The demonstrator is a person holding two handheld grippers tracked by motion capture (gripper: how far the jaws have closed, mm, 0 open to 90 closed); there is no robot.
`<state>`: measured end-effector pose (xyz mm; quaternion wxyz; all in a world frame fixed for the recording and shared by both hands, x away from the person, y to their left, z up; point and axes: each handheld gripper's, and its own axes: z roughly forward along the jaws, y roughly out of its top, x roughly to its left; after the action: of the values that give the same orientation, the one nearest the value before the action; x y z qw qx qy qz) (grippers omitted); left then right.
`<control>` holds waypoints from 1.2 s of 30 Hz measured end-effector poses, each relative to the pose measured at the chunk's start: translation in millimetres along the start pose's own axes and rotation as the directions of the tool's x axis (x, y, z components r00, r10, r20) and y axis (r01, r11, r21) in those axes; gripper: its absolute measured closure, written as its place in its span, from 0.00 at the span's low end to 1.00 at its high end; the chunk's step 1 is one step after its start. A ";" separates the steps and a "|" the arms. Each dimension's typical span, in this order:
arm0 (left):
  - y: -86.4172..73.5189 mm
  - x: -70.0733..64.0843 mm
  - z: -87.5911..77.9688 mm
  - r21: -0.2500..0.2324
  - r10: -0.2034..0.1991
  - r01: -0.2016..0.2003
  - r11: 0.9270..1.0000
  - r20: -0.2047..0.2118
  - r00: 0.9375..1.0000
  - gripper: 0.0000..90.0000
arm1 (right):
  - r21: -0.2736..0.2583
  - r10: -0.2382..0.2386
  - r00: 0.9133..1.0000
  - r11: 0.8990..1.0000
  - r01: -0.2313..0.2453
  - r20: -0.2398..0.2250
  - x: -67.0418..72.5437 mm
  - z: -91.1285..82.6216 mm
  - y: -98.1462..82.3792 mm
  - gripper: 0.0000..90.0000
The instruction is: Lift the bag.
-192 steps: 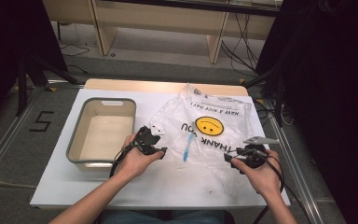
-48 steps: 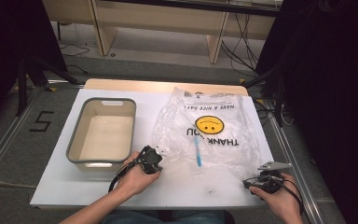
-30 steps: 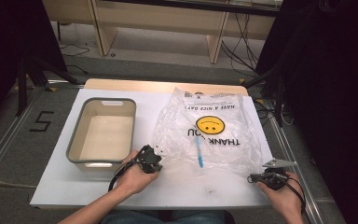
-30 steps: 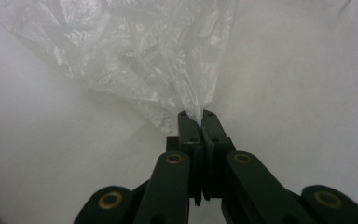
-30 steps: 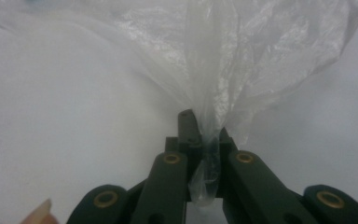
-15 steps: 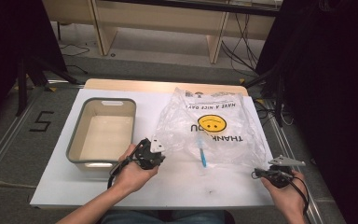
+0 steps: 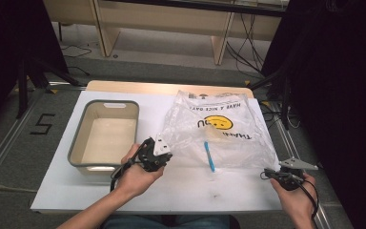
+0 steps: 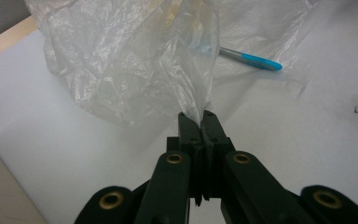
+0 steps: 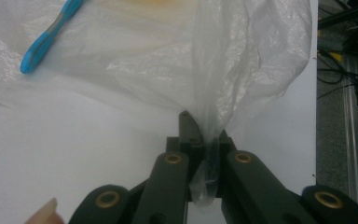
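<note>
Clearly clamped on the plastic bag: left tool pinching its near-left corner, right tool its near-right corner. Bag spread across the white tabletop, blue pen inside, grey bin just beside.

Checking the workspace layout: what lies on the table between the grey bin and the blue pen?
In the high view, the left hand-held gripper, shut on the plastic bag, lies between the bin and the pen.

Black two-jaw gripper with brass-coloured pivot screws, trailing black cable.
</note>
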<state>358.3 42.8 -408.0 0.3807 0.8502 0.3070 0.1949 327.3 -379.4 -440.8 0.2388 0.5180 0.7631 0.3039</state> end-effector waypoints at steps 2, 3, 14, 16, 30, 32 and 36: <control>0.7 0.7 -0.3 -0.006 -0.005 0.005 1.000 0.000 1.000 0.99 | -0.001 0.007 1.000 1.000 -0.007 -0.001 0.0 -0.9 0.5 0.99; 0.6 0.8 -0.2 -0.008 -0.005 0.005 1.000 -0.001 1.000 0.99 | -0.001 0.004 1.000 1.000 -0.004 -0.002 -0.4 -0.5 0.3 0.99; -18.1 -4.4 22.6 0.164 0.017 -0.021 0.986 0.027 0.999 0.89 | 0.069 0.012 0.999 0.998 -0.009 -0.043 -0.2 7.7 -5.2 0.99; -17.1 -6.5 24.0 0.179 0.018 -0.020 0.984 0.015 1.000 0.76 | 0.077 0.019 0.999 0.997 -0.016 -0.044 -0.8 7.8 -5.7 0.99; -27.9 -11.6 47.5 0.276 -0.049 0.057 0.960 -0.034 0.998 0.42 | 0.092 0.014 0.998 0.996 -0.009 -0.057 0.2 9.5 -6.6 0.99; -32.3 -10.5 54.8 0.312 -0.065 0.069 0.948 -0.023 0.998 0.46 | 0.091 0.015 0.998 0.996 -0.010 -0.057 0.6 9.4 -6.4 0.99; -33.9 -4.8 60.0 0.334 -0.109 0.095 0.938 0.023 0.994 0.60 | 0.086 0.013 0.998 0.996 -0.008 -0.058 0.6 9.2 -6.2 0.99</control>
<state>376.0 25.6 -472.4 0.2476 0.8889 0.3715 0.1028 329.3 -378.6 -451.7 0.1923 0.5226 0.7794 0.2871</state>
